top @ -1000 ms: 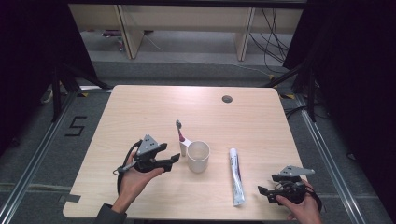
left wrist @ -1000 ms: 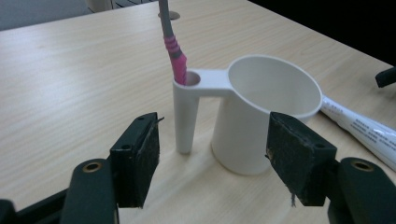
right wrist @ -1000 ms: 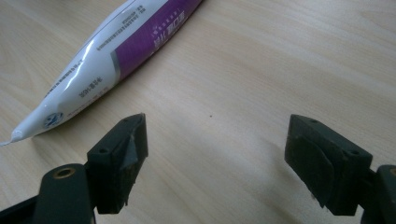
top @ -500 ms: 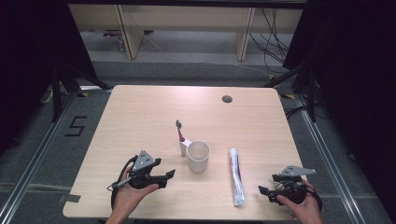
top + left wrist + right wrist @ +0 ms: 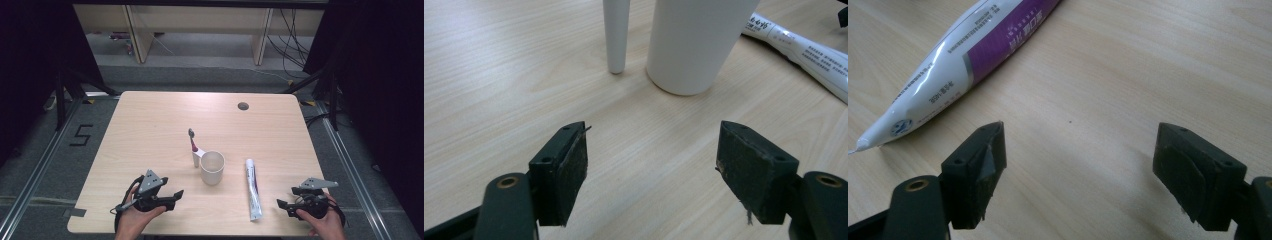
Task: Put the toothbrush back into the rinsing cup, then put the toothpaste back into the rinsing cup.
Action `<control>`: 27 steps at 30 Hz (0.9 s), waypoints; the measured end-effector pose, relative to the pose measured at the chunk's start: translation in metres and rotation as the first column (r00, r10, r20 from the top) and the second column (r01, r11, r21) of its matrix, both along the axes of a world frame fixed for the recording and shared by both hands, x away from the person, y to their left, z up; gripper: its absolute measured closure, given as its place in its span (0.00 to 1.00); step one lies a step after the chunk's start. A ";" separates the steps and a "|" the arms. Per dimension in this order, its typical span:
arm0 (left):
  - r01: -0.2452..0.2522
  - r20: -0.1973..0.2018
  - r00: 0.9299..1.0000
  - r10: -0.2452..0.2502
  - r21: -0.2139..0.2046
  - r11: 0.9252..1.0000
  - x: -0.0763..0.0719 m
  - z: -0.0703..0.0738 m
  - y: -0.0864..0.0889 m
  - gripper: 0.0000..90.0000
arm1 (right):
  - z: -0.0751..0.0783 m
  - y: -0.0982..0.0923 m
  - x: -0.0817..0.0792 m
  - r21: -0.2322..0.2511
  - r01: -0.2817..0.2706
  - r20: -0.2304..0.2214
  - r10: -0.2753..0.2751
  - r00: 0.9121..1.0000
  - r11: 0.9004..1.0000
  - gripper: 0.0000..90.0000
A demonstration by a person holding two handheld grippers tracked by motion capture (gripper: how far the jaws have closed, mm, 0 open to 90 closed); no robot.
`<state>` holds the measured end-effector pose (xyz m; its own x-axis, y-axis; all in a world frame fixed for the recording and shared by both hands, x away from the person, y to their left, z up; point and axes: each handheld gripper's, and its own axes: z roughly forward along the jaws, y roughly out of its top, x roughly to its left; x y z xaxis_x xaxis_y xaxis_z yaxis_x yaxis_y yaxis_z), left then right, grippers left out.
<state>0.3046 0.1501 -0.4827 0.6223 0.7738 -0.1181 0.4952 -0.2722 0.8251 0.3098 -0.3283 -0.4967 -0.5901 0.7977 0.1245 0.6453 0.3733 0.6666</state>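
- The left gripper (image 5: 172, 196) has drawn back from the white plastic cup (image 5: 212, 167) toward the desk's near edge and now sits lower, close to the near left corner; its jaws have just been opening and stand wide with nothing between them.
- The cup stands upright near the middle of the light wooden desk (image 5: 150, 125), with the white-handled toothbrush (image 5: 194, 148) touching or just beside its left side, apart from the gripper.
- The right gripper (image 5: 286, 206) sits at the near right corner where it was, jaws spread wide and empty.
- The white and purple toothpaste tube (image 5: 252, 187) lies flat between the cup and the right gripper, untouched.
- Judging by this retreat, the left hand has finished with the toothbrush; the tube looks like the next thing to handle.
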 end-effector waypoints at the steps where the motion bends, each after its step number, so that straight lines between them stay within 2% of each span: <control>1: 0.000 0.000 1.000 0.000 0.000 1.000 0.000 0.000 0.000 0.31 | 0.000 0.000 0.000 -0.001 0.003 -0.003 -0.003 1.000 1.000 0.25; 5: 0.007 -0.006 1.000 -0.007 0.026 1.000 -0.005 -0.003 0.002 0.31 | 0.000 0.000 0.000 0.000 0.003 0.001 -0.003 1.000 1.000 0.25; 8: -0.002 -0.008 1.000 0.002 0.017 1.000 -0.008 -0.006 0.003 0.30 | 0.000 0.001 0.000 -0.004 0.007 -0.004 -0.007 1.000 1.000 0.25; 9: 0.010 -0.011 1.000 -0.009 0.043 0.999 -0.009 -0.005 0.006 0.30 | 0.000 0.001 0.000 -0.004 0.007 -0.004 -0.007 1.000 1.000 0.25; 10: 0.004 -0.014 1.000 -0.004 0.040 0.999 -0.010 -0.006 0.007 0.30 | -0.001 0.001 0.000 -0.008 0.004 0.017 -0.004 1.000 1.000 0.25; 11: 0.007 -0.014 1.000 -0.006 0.039 0.999 -0.010 -0.007 0.008 0.30 | -0.001 0.001 0.000 -0.008 0.002 0.017 -0.002 1.000 1.000 0.25; 14: -0.008 -0.017 1.000 0.008 0.027 1.000 -0.012 -0.009 0.009 0.30 | 0.001 0.002 0.001 0.002 -0.005 0.008 0.005 1.000 1.000 0.24; 15: -0.008 -0.017 1.000 0.008 0.027 1.000 -0.012 -0.009 0.009 0.30 | 0.001 0.005 -0.001 0.028 0.016 -0.013 -0.016 1.000 0.999 0.24; 16: -0.012 -0.017 1.000 0.012 0.022 1.000 -0.013 -0.010 0.009 0.30 | 0.002 0.004 0.001 0.003 -0.004 0.022 0.004 1.000 1.000 0.24; 17: -0.006 -0.026 1.000 0.008 0.044 0.999 -0.013 -0.010 0.012 0.30 | 0.003 0.007 -0.001 0.021 0.023 0.005 -0.023 1.000 1.000 0.24; 18: -0.006 -0.026 1.000 0.008 0.044 0.999 -0.013 -0.010 0.012 0.30 | 0.005 0.007 0.002 0.029 0.000 0.012 0.000 1.000 1.000 0.24; 19: -0.008 -0.026 1.000 0.009 0.029 1.000 -0.014 -0.012 0.012 0.30 | 0.007 0.010 0.001 0.039 0.021 -0.002 -0.021 1.000 0.999 0.24; 21: -0.005 -0.029 1.000 0.006 0.031 0.999 -0.014 -0.014 0.013 0.30 | 0.010 0.010 0.004 0.024 0.000 0.031 -0.001 1.000 1.000 0.24; 22: -0.017 -0.031 0.999 0.018 0.020 1.000 -0.014 -0.015 0.012 0.30 | 0.010 0.010 0.004 0.024 0.000 0.031 -0.001 1.000 1.000 0.24; 23: -0.002 -0.034 0.999 0.004 0.048 0.999 -0.014 -0.016 0.015 0.30 | 0.016 0.016 0.004 0.041 0.014 0.014 -0.014 1.000 0.999 0.24; 24: -0.016 -0.034 0.999 0.017 0.029 0.999 -0.015 -0.017 0.013 0.30 | 0.017 0.017 0.006 0.035 0.005 0.032 -0.006 0.999 0.999 0.24; 25: -0.016 -0.034 0.999 0.017 0.029 0.999 -0.015 -0.017 0.013 0.30 | 0.020 0.020 0.006 0.030 0.009 0.034 -0.010 0.999 1.000 0.25; 26: -0.006 -0.035 0.999 0.008 0.057 0.998 -0.015 -0.017 0.015 0.30 | 0.021 0.023 0.007 0.030 -0.004 0.041 0.003 0.999 1.000 0.25; 27: 0.008 -0.040 0.999 -0.005 0.059 0.998 -0.015 -0.016 0.016 0.30 | 0.022 0.026 0.008 0.015 -0.018 0.053 0.017 0.998 1.000 0.25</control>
<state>0.2892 0.1656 -0.4989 0.6231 0.7762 -0.0966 0.5250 -0.3235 0.7872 0.3179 -0.3022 -0.4745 -0.6102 0.7853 0.1050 0.6022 0.3736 0.7055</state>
